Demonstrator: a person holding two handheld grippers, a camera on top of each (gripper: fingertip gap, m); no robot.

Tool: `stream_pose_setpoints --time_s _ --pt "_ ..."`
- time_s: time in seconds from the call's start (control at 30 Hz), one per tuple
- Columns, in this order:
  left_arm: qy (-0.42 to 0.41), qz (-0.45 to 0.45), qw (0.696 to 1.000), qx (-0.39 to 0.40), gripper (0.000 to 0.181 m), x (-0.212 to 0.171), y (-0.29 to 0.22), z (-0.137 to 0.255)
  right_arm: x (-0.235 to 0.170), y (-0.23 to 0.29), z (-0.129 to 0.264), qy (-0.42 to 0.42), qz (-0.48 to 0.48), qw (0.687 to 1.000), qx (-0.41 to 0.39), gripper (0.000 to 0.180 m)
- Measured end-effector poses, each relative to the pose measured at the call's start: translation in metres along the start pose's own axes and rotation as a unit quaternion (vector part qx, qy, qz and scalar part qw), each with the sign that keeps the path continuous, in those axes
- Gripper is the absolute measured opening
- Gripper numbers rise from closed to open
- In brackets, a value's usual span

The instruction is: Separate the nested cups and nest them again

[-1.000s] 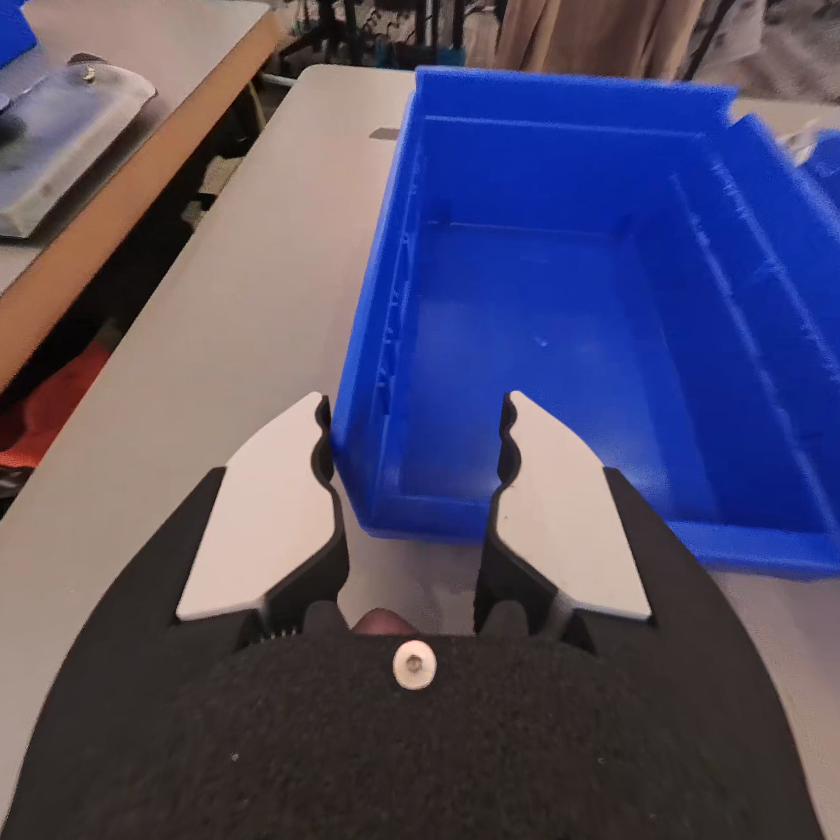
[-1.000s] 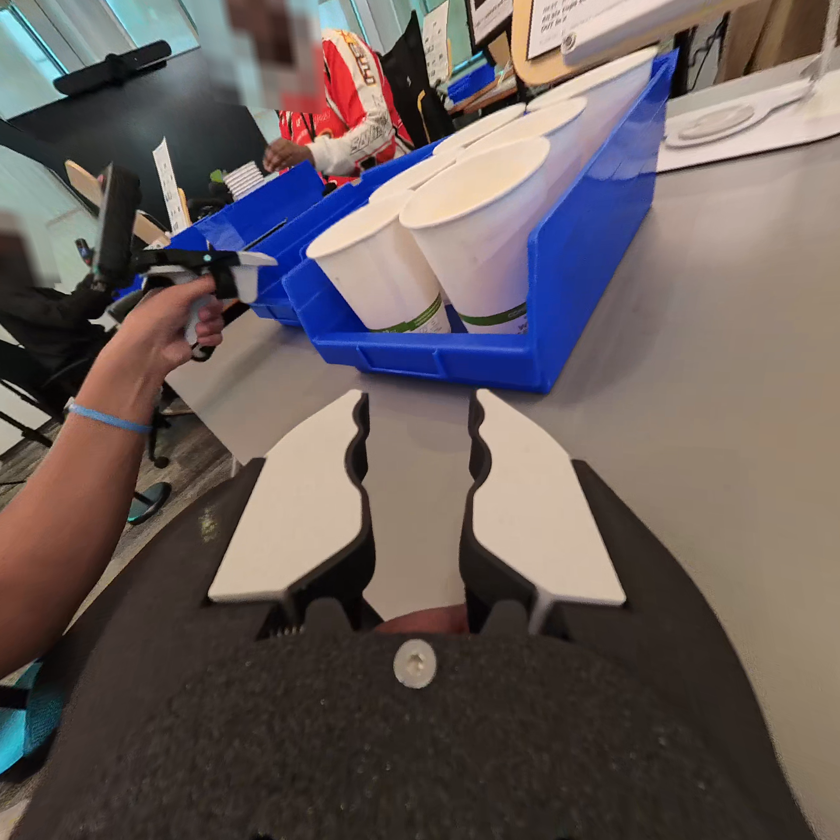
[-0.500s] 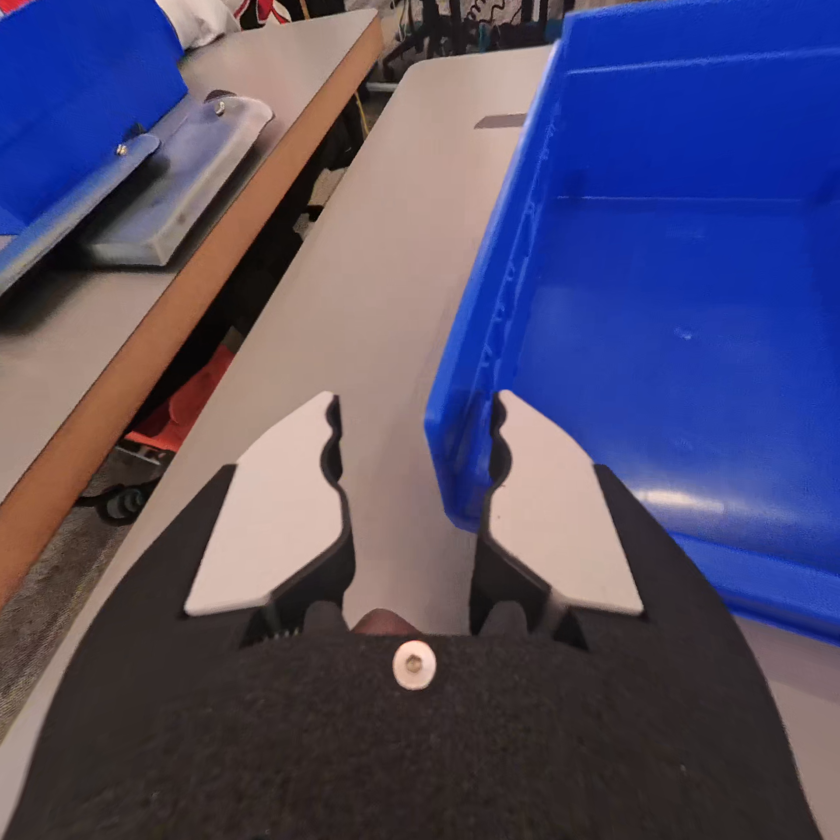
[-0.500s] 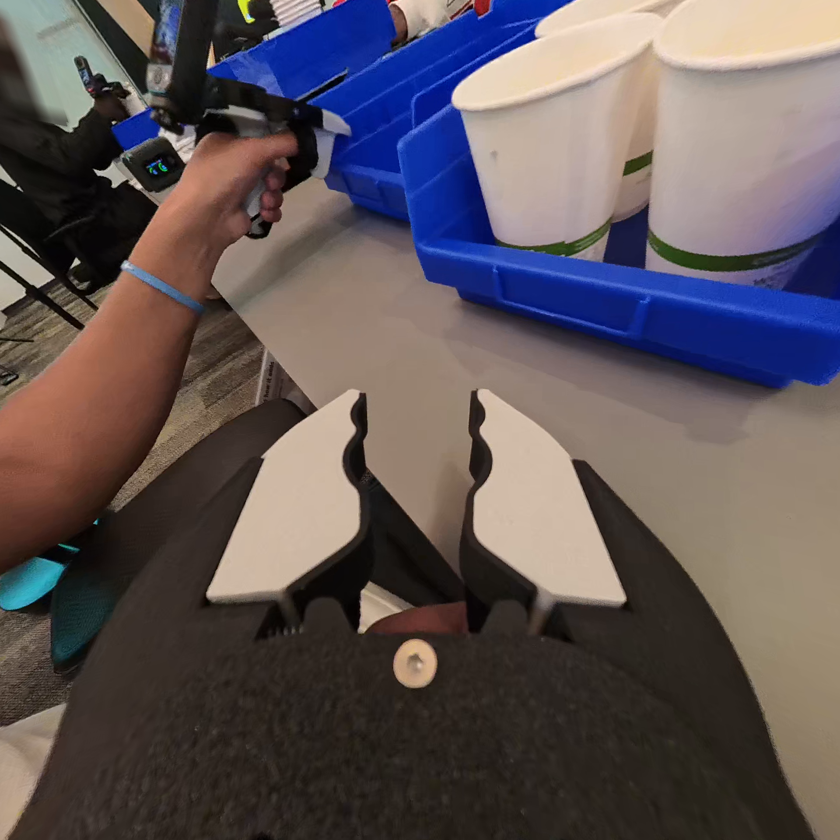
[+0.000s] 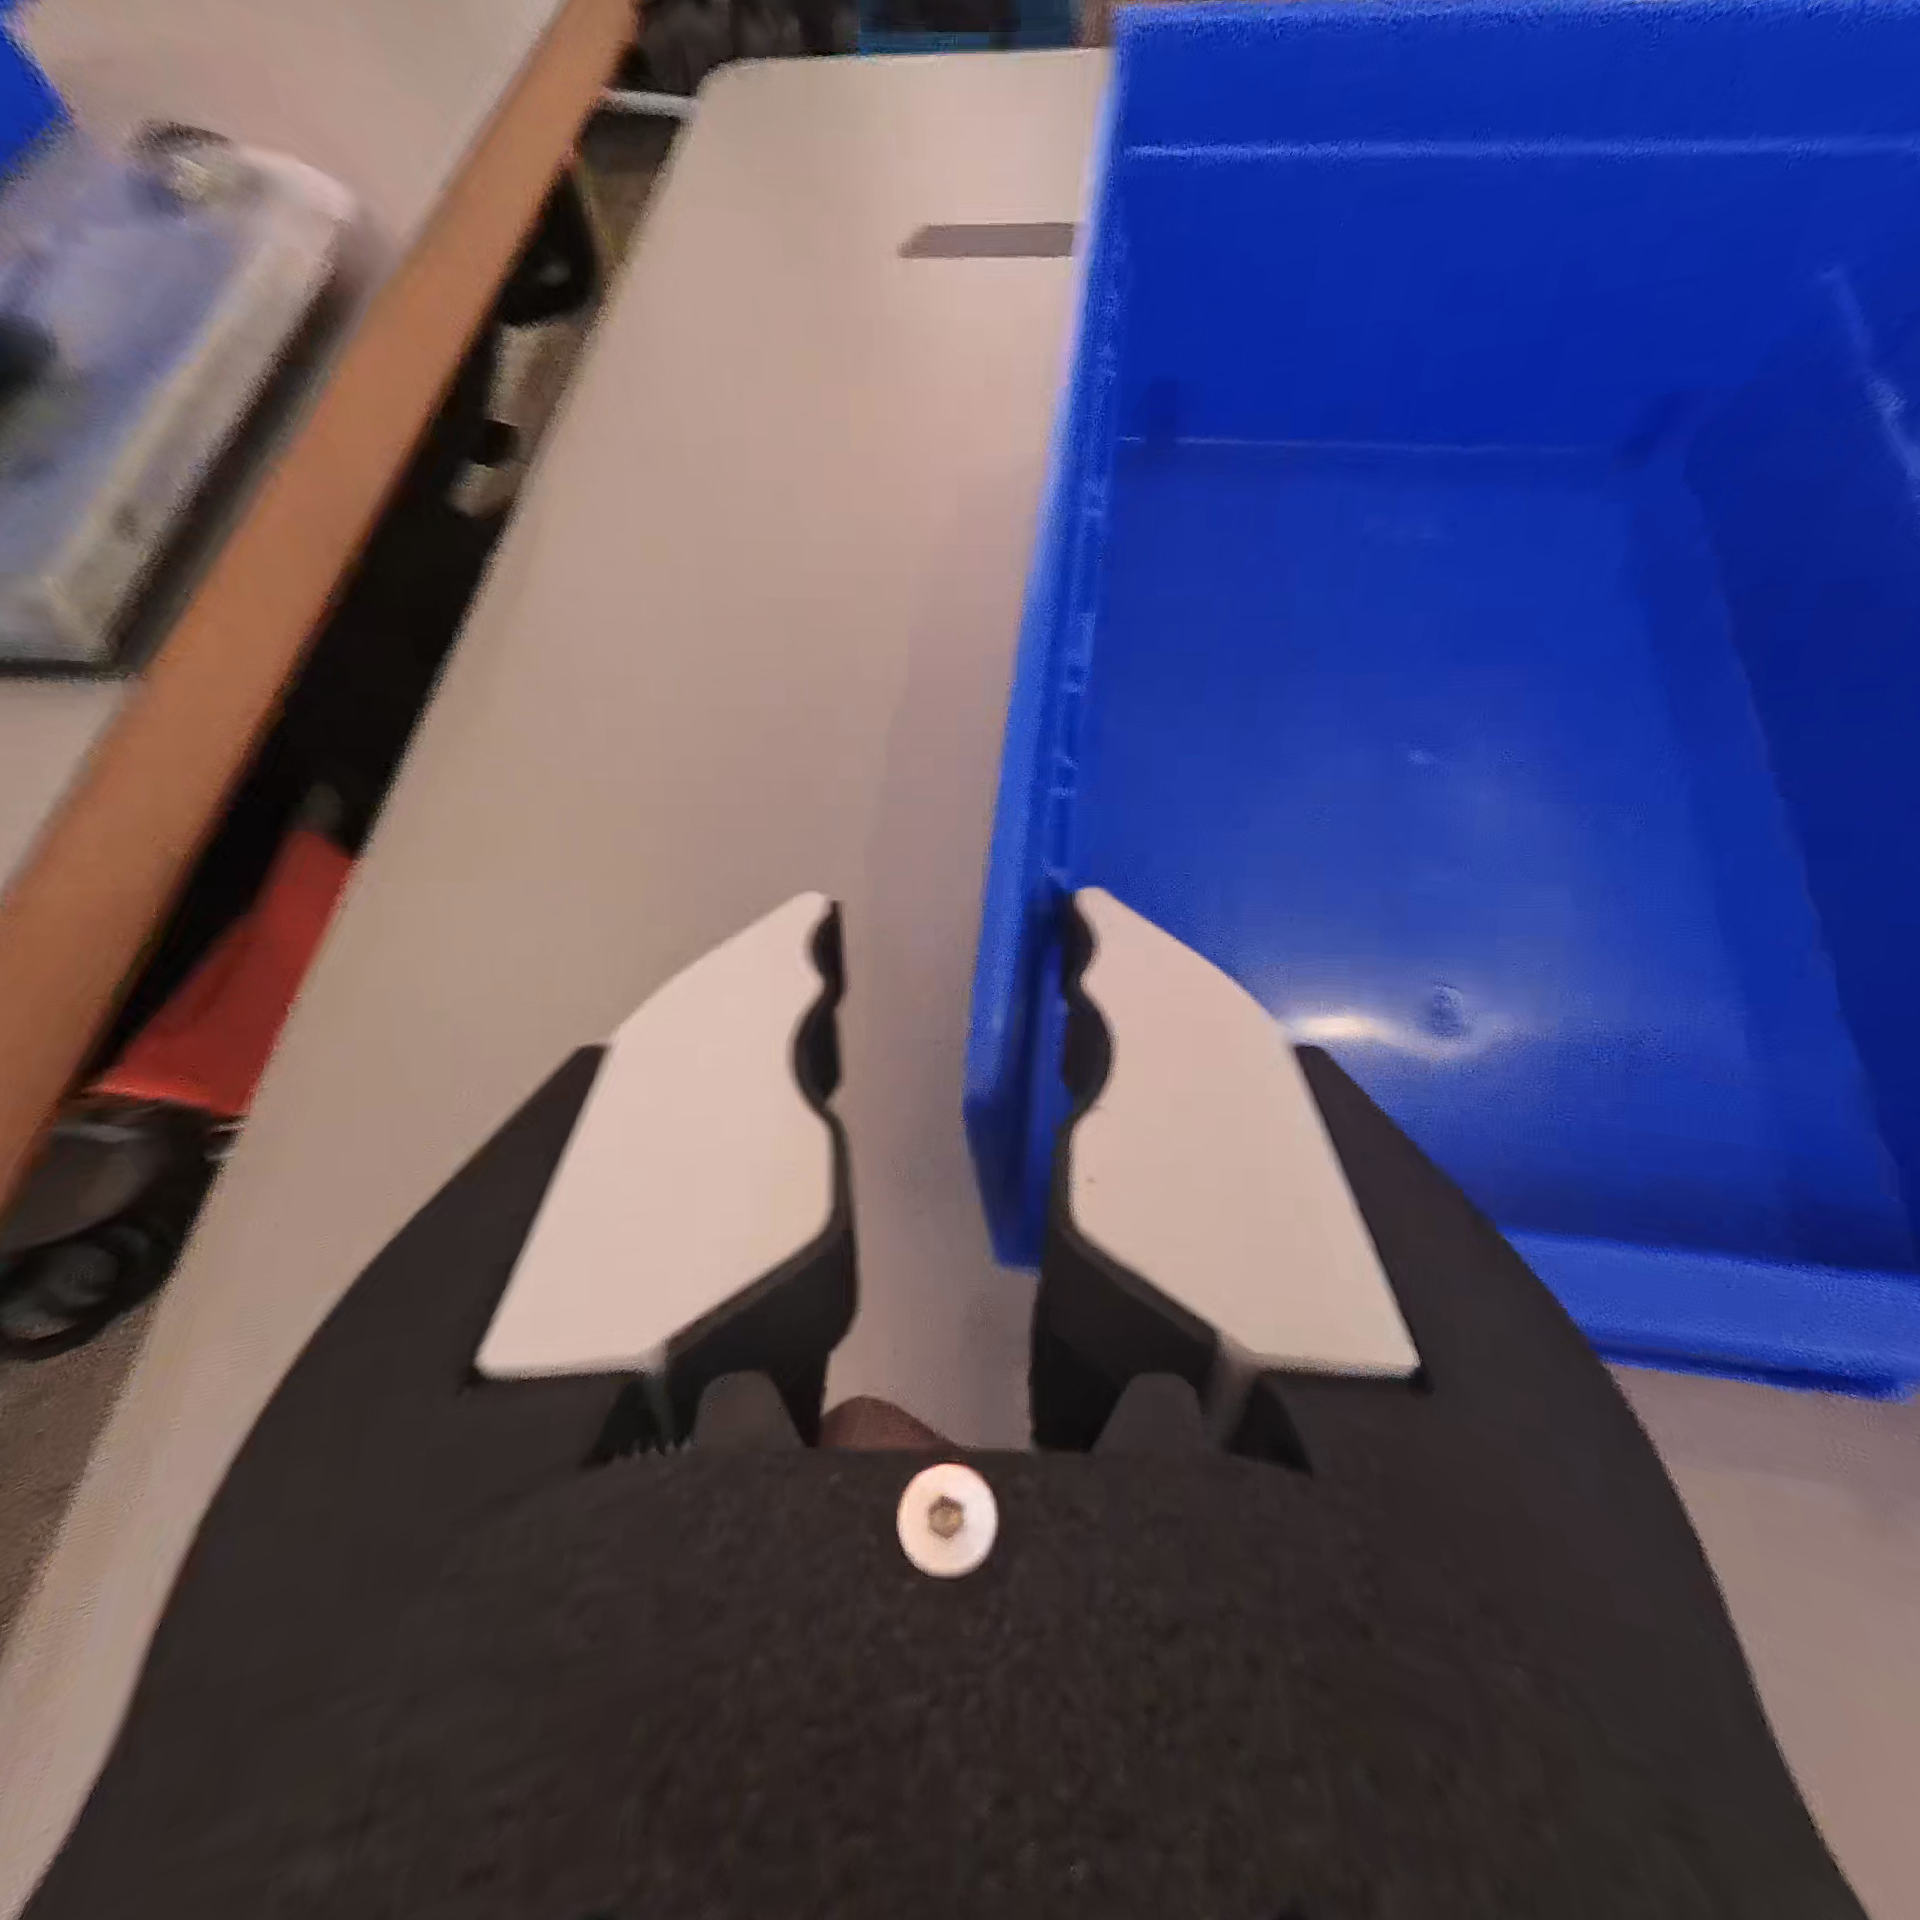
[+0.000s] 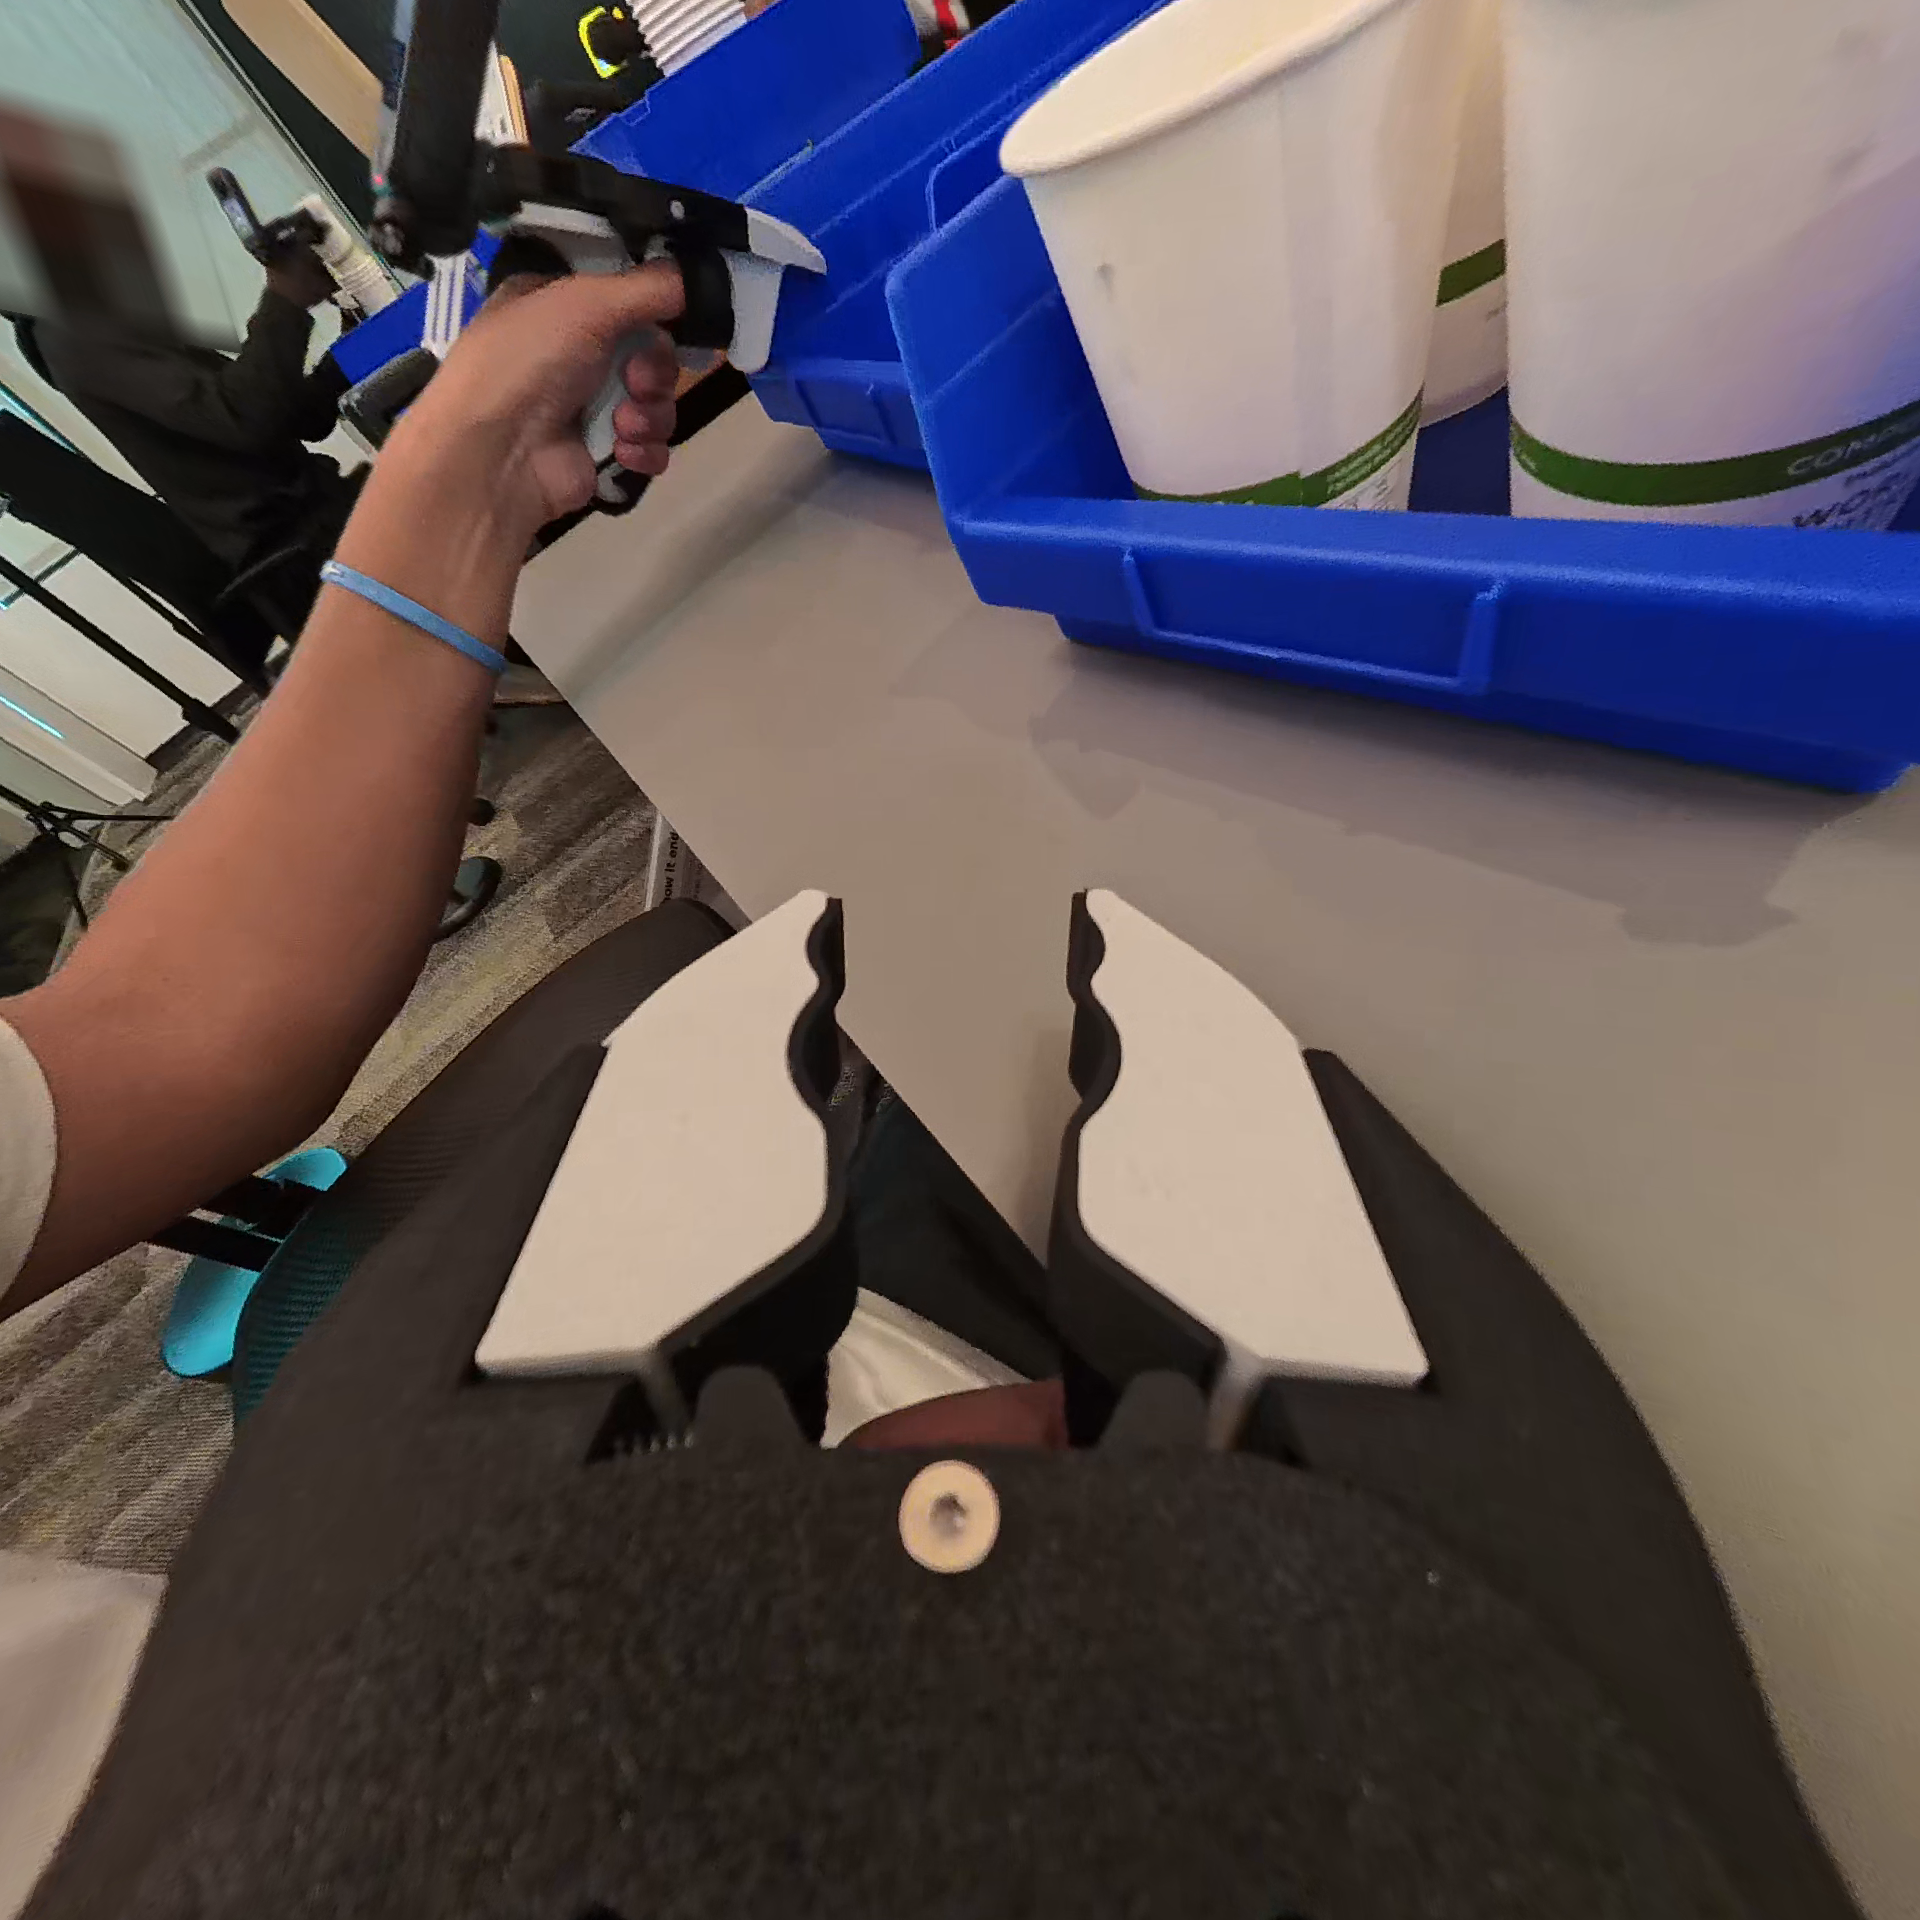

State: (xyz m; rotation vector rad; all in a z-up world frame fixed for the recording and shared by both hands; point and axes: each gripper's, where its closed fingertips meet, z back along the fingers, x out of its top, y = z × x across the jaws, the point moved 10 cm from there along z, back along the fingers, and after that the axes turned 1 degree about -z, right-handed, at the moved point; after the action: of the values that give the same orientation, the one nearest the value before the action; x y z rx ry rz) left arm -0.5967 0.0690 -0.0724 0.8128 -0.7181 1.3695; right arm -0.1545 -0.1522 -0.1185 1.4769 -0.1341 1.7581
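Several white paper cups with green bands [image 6: 1247, 260] stand in a blue bin [image 6: 1455, 623] at the upper right of the right wrist view. My right gripper [image 6: 956, 914] is open and empty, low over the grey table's near edge, well short of that bin. My left gripper [image 5: 951, 914] is open and empty, its right finger just at the front left corner of an empty blue bin [image 5: 1049, 727]. The left gripper also shows in the right wrist view [image 6: 769, 260], held in a hand [image 6: 540, 395] beside a second blue bin [image 6: 862, 343].
The grey table [image 5: 727, 623] runs on to the left of the empty bin. A second table with a wooden edge [image 5: 260, 571] stands farther left across a gap and bears a clear plastic object [image 5: 135, 364]. A person sits in the background [image 6: 187, 416].
My left gripper has shifted left from the empty bin's front to its left corner, and its jaws have narrowed. My right gripper has swung left and down; the cups show nearer.
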Motion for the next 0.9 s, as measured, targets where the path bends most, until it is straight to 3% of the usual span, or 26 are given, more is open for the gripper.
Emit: stream_pose_setpoints --time_s 0.07,0.23,0.43,0.57,0.67,0.87,0.9 --pt "0.003 0.025 0.998 -0.061 0.006 -0.003 -0.004 0.002 0.004 0.002 -0.001 -0.002 0.007 1.000 -0.001 0.041" --pt "-0.006 0.052 0.998 -0.039 0.004 -0.026 -0.019 0.037 0.024 0.017 -0.019 -0.021 0.057 0.998 -0.029 0.036" --pt "-0.039 0.127 0.991 0.031 0.004 -0.076 -0.040 0.106 0.046 0.043 -0.088 -0.053 0.122 0.986 -0.103 0.036" --pt "-0.062 0.151 0.985 0.050 0.004 -0.106 -0.050 0.150 0.049 0.049 -0.124 -0.042 0.100 0.986 -0.130 0.038" --pt "-0.083 0.163 0.982 0.050 0.004 -0.124 -0.058 0.174 0.047 0.058 -0.132 -0.031 0.093 0.991 -0.086 0.037" --pt "-0.119 0.153 0.980 0.049 0.004 -0.142 -0.091 0.199 0.048 0.064 -0.140 -0.031 0.093 0.990 -0.103 0.044" --pt "-0.125 0.152 0.979 0.060 0.004 -0.144 -0.096 0.202 0.051 0.062 -0.140 -0.035 0.082 0.990 -0.112 0.035"
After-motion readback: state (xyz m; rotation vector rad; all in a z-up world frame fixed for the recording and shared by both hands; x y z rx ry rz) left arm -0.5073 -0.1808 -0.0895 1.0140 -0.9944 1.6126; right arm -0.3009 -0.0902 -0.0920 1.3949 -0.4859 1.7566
